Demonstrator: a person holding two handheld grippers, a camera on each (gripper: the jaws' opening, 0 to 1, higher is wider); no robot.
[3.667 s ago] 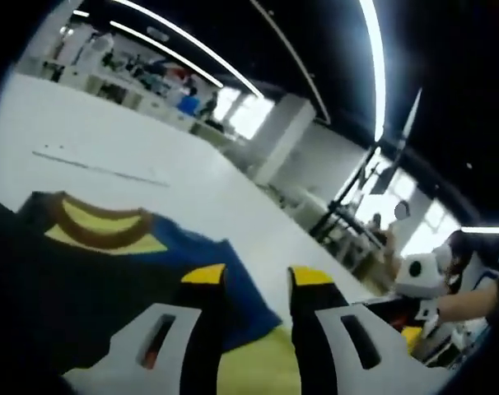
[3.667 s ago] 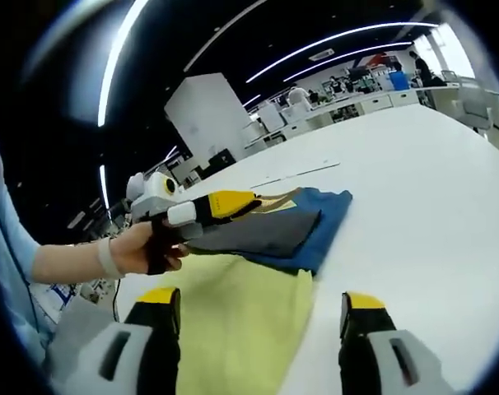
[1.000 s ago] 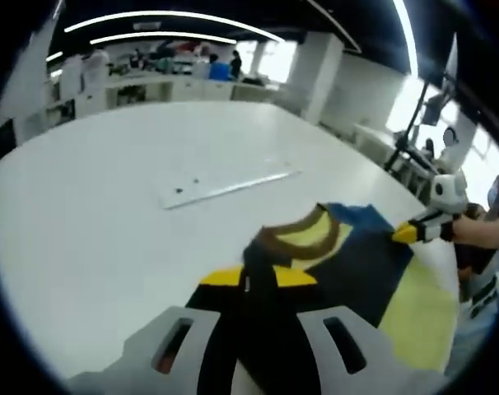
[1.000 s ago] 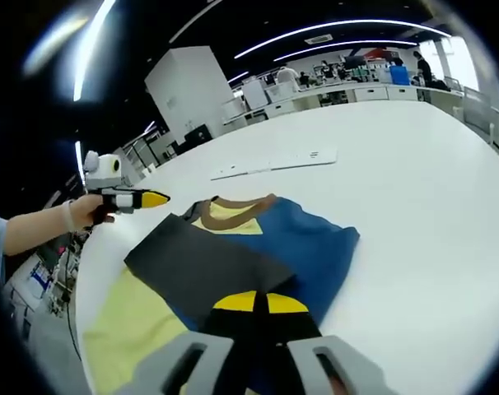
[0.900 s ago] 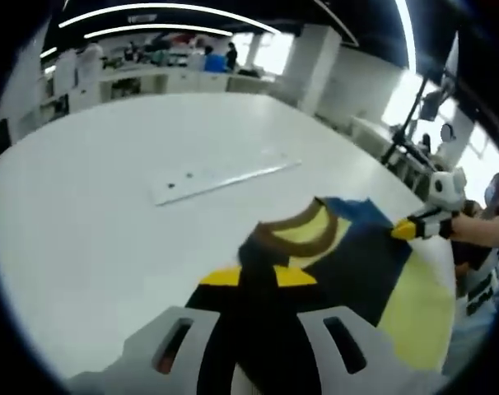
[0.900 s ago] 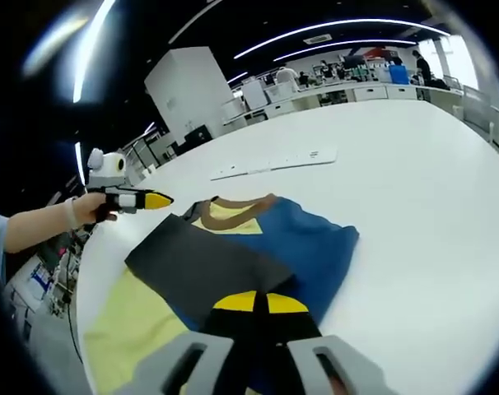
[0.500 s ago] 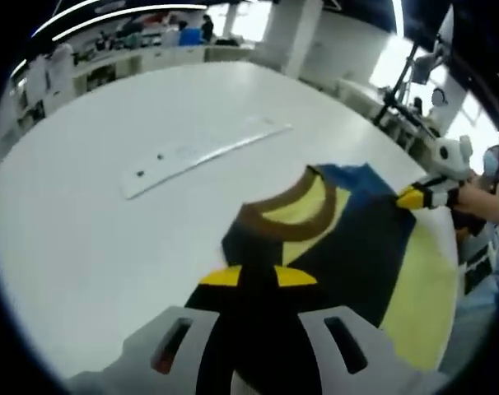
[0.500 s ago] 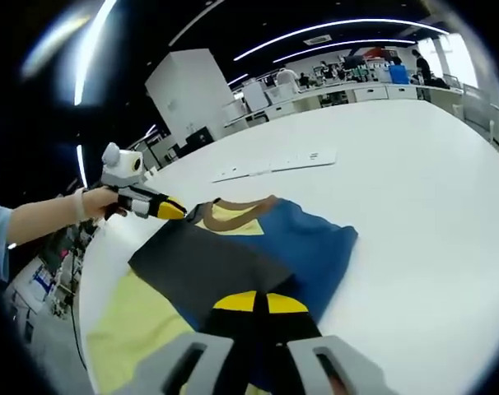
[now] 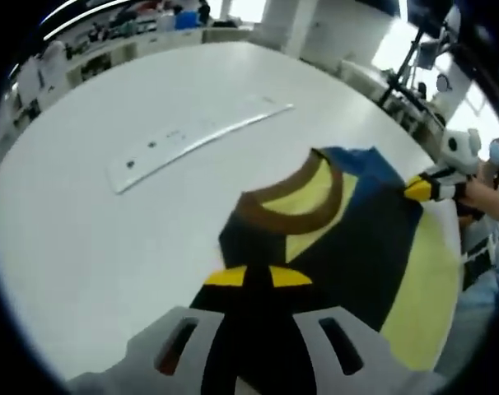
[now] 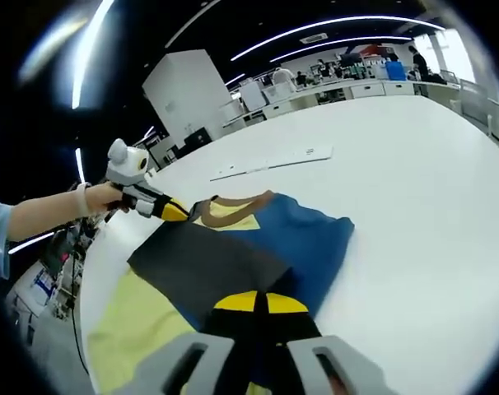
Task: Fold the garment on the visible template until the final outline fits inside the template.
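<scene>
Your left gripper (image 9: 258, 276) is clenched on the garment's (image 9: 348, 239) dark edge near the collar (image 9: 286, 206), and your right gripper (image 10: 254, 303) pinches the dark fold at the near blue edge, probably so you can carry both corners over together. The garment lies flat on the white counter (image 10: 414, 189), partly over the yellow template (image 10: 138, 321), directly ahead of both grippers. Beyond the collar, well apart, a clear ruler-like strip (image 9: 192, 140) rests on the counter.
</scene>
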